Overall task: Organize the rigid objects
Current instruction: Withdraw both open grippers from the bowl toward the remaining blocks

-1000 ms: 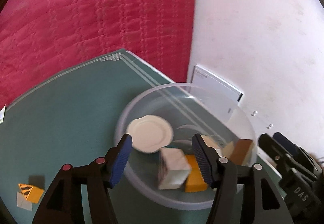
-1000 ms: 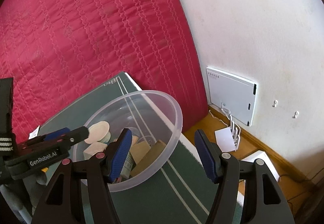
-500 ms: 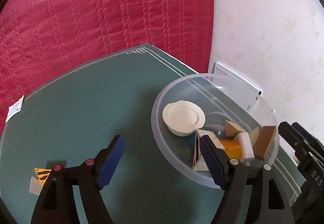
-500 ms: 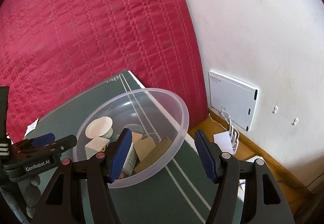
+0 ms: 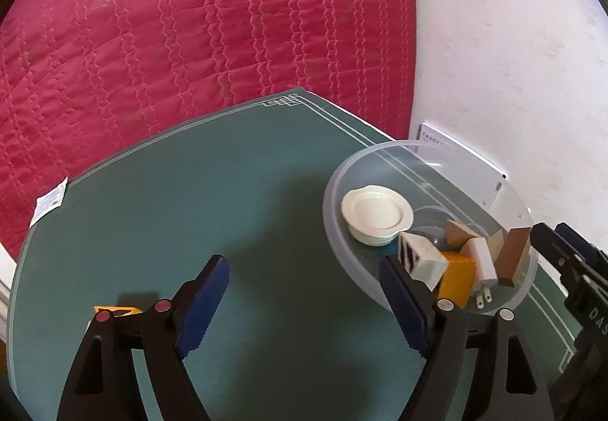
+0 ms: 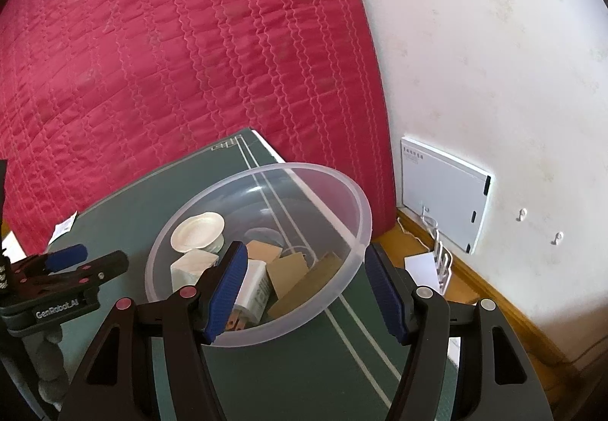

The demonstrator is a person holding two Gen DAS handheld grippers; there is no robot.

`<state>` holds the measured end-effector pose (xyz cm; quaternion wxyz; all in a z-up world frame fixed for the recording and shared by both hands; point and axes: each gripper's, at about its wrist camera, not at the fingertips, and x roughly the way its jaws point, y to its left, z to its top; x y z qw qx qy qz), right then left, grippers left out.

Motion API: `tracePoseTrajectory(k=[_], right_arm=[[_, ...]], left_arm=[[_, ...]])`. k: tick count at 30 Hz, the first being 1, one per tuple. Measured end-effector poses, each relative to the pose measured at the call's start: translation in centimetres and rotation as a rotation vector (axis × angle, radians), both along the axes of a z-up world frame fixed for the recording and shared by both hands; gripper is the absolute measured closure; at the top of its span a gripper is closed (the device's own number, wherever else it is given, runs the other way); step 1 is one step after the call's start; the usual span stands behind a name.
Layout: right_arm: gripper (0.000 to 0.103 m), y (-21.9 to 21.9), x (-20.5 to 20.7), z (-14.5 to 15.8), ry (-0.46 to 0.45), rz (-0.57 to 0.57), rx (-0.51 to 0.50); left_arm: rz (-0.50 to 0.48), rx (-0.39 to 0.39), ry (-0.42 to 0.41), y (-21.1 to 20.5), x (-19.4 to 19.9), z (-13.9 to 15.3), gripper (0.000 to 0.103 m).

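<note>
A clear plastic bowl (image 5: 383, 154) stands at the right of the green table mat (image 5: 228, 200); it also shows in the right wrist view (image 6: 357, 200). In it lie a white round lid (image 5: 376, 213), a white cube adapter (image 5: 421, 261), an orange block (image 5: 458, 278), a white plug charger (image 5: 480, 265) and brown wooden blocks (image 5: 513, 253). My left gripper (image 5: 304, 301) is open and empty over the mat, left of the bowl. My right gripper (image 6: 304, 286) is open and empty, its fingers on either side of the bowl's near rim. A yellow-and-black piece (image 5: 114, 310) lies behind the left finger.
A red quilted mattress (image 5: 190, 21) leans behind the table. A white wall (image 6: 494, 59) carries a white box (image 6: 444, 193) with cables. A paper label (image 5: 49, 198) lies at the mat's left edge. The left gripper appears in the right wrist view (image 6: 64, 269).
My left gripper has drawn back and to the left from over the bowl, now above bare mat. The white cube adapter now lies in the bowl. The right gripper has shifted only slightly.
</note>
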<state>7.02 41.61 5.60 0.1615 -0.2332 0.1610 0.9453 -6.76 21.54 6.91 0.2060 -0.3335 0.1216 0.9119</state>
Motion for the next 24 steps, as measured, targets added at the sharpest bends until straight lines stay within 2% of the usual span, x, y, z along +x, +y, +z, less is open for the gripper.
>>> tracePoseTrajectory(k=[17,24], right_arm=[[0.037,-0.5,0.2,-0.1,-0.001,0.008,0.019],[0.029,-1.3,0.1,-0.1,-0.004,0.041,0.033]], left_arm=[[0.06,-0.056,0.066,-1.6,0.9,-0.3,0.015],[0.087,-0.066,0.082,-2.5,1.1,-0.4,0.013]])
